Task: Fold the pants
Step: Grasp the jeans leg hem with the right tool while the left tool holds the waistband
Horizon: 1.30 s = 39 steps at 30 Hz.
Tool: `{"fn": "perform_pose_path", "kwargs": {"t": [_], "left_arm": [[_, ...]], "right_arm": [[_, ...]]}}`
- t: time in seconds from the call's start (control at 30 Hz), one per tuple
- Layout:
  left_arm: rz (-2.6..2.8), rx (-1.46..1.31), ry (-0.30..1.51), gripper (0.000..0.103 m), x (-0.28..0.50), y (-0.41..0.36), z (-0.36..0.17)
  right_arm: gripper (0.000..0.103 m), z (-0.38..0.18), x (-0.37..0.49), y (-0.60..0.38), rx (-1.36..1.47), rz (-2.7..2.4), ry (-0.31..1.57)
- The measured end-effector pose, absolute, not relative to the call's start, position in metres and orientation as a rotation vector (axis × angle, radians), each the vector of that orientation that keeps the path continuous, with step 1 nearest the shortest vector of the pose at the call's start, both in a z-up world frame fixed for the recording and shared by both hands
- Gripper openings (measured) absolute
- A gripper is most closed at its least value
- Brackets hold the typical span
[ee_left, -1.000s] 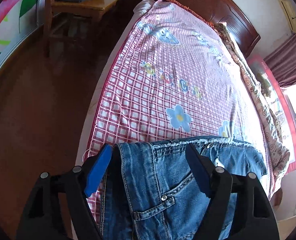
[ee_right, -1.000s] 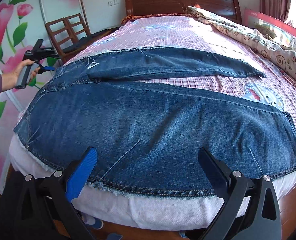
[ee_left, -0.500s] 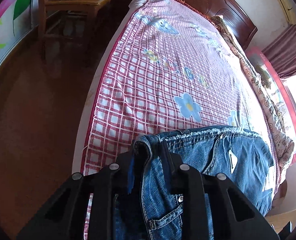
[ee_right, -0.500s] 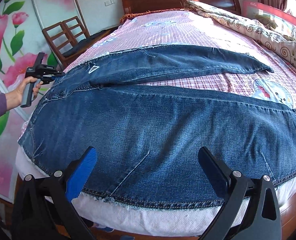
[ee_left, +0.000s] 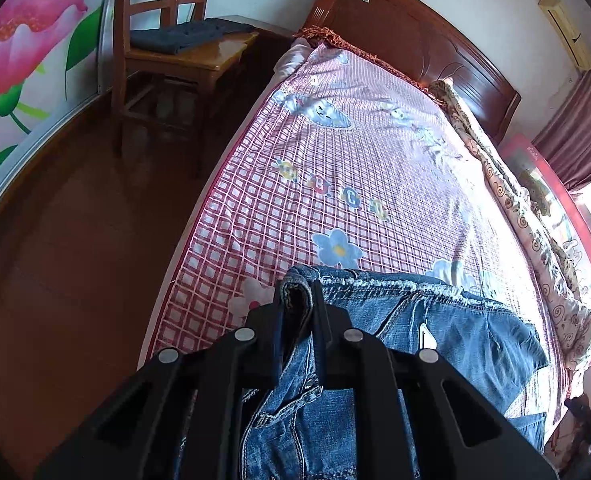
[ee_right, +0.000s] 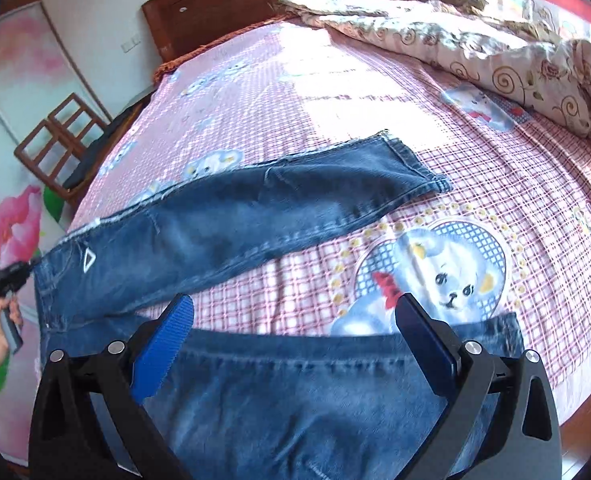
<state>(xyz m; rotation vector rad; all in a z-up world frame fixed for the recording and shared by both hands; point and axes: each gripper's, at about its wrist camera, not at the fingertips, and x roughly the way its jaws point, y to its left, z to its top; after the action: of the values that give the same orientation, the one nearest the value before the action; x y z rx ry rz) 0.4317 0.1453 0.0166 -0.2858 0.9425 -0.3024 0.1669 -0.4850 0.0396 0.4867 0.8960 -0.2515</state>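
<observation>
a bed (ee_right: 515, 216) carries denim pants (ee_right: 255, 204), legs splayed toward two o'clock; heavy, limp cloth, best gripped at seams. the left gripper (ee_left: 297, 316), jaws just closing, pinches the waistband (ee_left: 295, 292); the right gripper (ee_right: 295, 320) hangs released over the near leg's hem (ee_right: 375, 340).
</observation>
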Motion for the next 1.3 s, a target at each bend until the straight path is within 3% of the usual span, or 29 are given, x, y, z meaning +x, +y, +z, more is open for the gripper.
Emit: {"fn": "perform_pose_path", "kwargs": {"t": [0.2, 0.27, 0.3, 0.33, 0.63, 0.7, 0.8, 1.03, 1.3], "left_arm": [[-0.249, -0.272, 0.963, 0.011, 0.434, 0.139, 0.013], [-0.234, -0.266, 0.971, 0.011, 0.435, 0.139, 0.011], [-0.226, -0.259, 0.974, 0.011, 0.437, 0.138, 0.010], [-0.219, -0.253, 0.978, 0.011, 0.438, 0.138, 0.009], [-0.176, -0.221, 1.003, 0.011, 0.446, 0.132, 0.002], [-0.171, -0.217, 1.004, 0.011, 0.445, 0.131, 0.003], [-0.167, -0.209, 1.001, 0.011, 0.444, 0.130, 0.005], [-0.189, -0.258, 0.921, 0.010, 0.429, 0.134, 0.025], [-0.258, -0.387, 0.790, 0.009, 0.389, 0.158, 0.068]], "right_arm": [[0.100, 0.024, 0.269, -0.604, 0.593, -0.305, 1.001], [0.087, 0.018, 0.299, -0.626, 0.614, -0.295, 1.002], [0.072, 0.012, 0.313, -0.634, 0.617, -0.295, 1.020], [0.065, 0.006, 0.325, -0.640, 0.614, -0.299, 1.042], [0.061, -0.036, 0.381, -0.646, 0.464, -0.338, 1.185], [0.055, -0.044, 0.386, -0.643, 0.418, -0.360, 1.232], [0.020, -0.041, 0.388, -0.633, 0.289, -0.353, 1.242], [0.017, 0.019, 0.371, -0.620, 0.207, -0.360, 1.040], [0.017, 0.100, 0.288, -0.606, 0.233, -0.301, 0.768]]}}
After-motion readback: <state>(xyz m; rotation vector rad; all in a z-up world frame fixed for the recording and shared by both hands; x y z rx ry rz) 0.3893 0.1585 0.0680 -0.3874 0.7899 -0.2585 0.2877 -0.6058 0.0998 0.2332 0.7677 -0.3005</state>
